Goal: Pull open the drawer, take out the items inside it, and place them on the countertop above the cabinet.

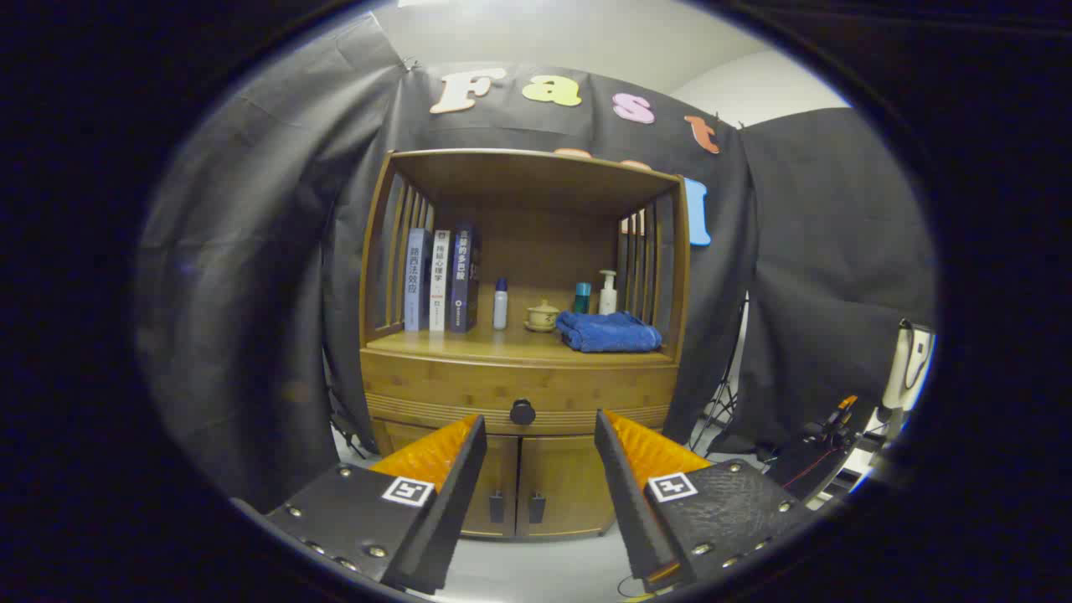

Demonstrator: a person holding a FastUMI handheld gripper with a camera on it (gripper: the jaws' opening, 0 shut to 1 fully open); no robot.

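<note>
1. Hand-held gripper (540,435) is wide open, and its two fingers hold nothing.
2. It floats in the air, well apart from a wooden cabinet (519,368).
3. The drawer (435,389) is shut. Its round dark knob (523,411) sits beyond the fingers, in the gap between their tips.
4. Under the drawer are two small doors (536,486), both closed.
5. Above the drawer is the tabletop (469,343), with a wooden roof over it and bars at the sides.
6. Three books (440,280) stand upright at one end of the tabletop.
7. Next to them is a small white bottle (500,303), then a little pot with a lid (542,316).
8. A folded blue towel (609,332) lies at the other end.
9. Behind the towel stand a teal bottle (582,297) and a white pump bottle (608,292).
</note>
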